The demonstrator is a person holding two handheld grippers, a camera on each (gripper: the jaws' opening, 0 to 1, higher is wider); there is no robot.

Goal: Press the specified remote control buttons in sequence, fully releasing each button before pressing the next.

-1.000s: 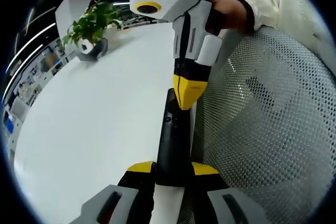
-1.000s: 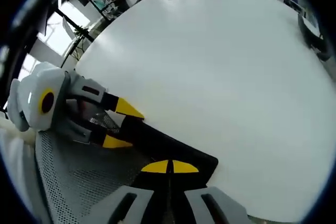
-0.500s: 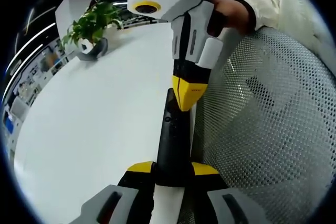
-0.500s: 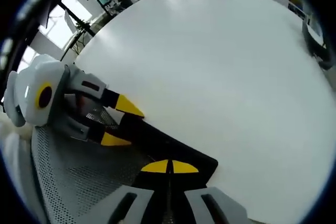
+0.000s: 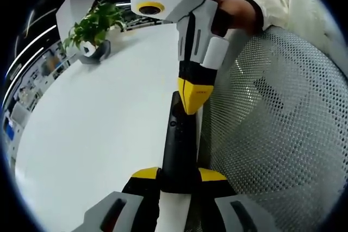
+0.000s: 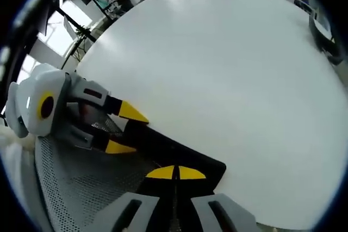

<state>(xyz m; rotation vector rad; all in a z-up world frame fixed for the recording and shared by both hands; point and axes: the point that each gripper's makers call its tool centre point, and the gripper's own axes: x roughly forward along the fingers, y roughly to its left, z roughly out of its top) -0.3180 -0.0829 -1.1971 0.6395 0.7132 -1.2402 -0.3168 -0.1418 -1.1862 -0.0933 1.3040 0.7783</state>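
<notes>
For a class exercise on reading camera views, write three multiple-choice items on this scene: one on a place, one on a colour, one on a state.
1. Where is the potted plant?
A. on the white table
B. on the mesh surface
C. on the floor

2. What colour is the remote?
A. white
B. black
C. red

3. How is the right gripper?
A. wide open
B. shut, tip at the remote
C. holding the plant

Answers: 1 A, it stands at the table's far side. 2 B, its body is black. 3 B, the yellow tips meet; the left gripper grips the remote.

White table point(image 5: 98, 129) — potted plant point(image 5: 93, 28) standing on it.
</notes>
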